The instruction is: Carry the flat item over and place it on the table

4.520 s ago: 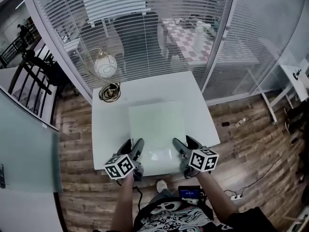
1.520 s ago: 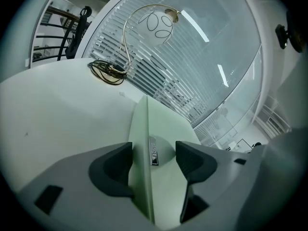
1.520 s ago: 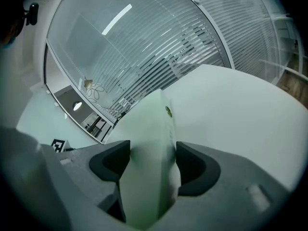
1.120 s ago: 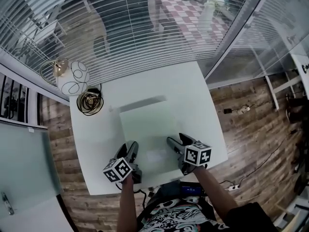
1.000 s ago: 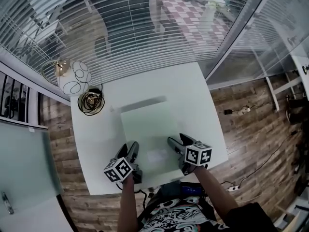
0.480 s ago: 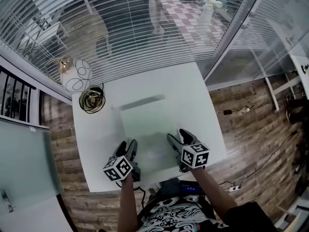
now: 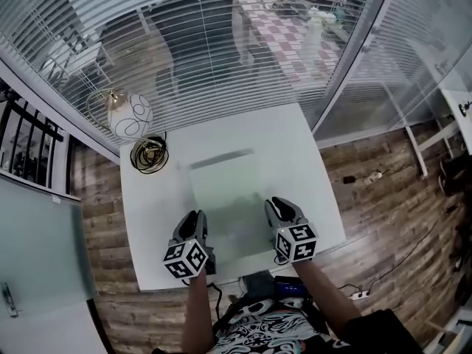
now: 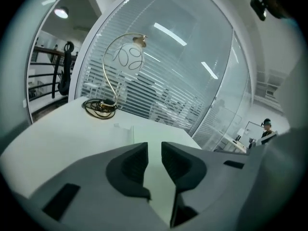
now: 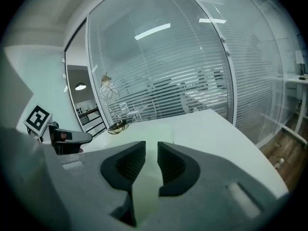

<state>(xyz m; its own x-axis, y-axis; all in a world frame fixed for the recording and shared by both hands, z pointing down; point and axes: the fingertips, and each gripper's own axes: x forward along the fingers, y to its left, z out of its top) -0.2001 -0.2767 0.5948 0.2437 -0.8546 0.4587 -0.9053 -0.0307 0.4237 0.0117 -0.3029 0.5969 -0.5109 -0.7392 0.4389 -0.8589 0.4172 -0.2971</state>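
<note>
The flat item is a pale green sheet (image 7: 225,194) lying flat on the white table (image 7: 295,142). My left gripper (image 7: 195,218) is over the sheet's near left corner and my right gripper (image 7: 278,205) over its near right edge. Both pairs of jaws are closing, with a narrow gap left between them. In the left gripper view the left gripper (image 8: 154,150) shows only the sheet (image 8: 155,182) lying below the gap, not pinched. The right gripper (image 9: 151,150) likewise has the sheet (image 9: 156,129) under it, with nothing pressed between the pads.
A lamp with a round white shade (image 7: 130,115) and a coiled cable (image 7: 150,155) stand at the table's far left corner. Glass walls with blinds (image 7: 221,50) close off the far side. Wooden floor (image 7: 376,198) lies to the right, and a phone (image 7: 291,285) sits at my waist.
Both grippers' jaws have narrowed from wide open to a small gap. Both grippers have drawn back slightly toward the near table edge. The sheet stays flat on the table.
</note>
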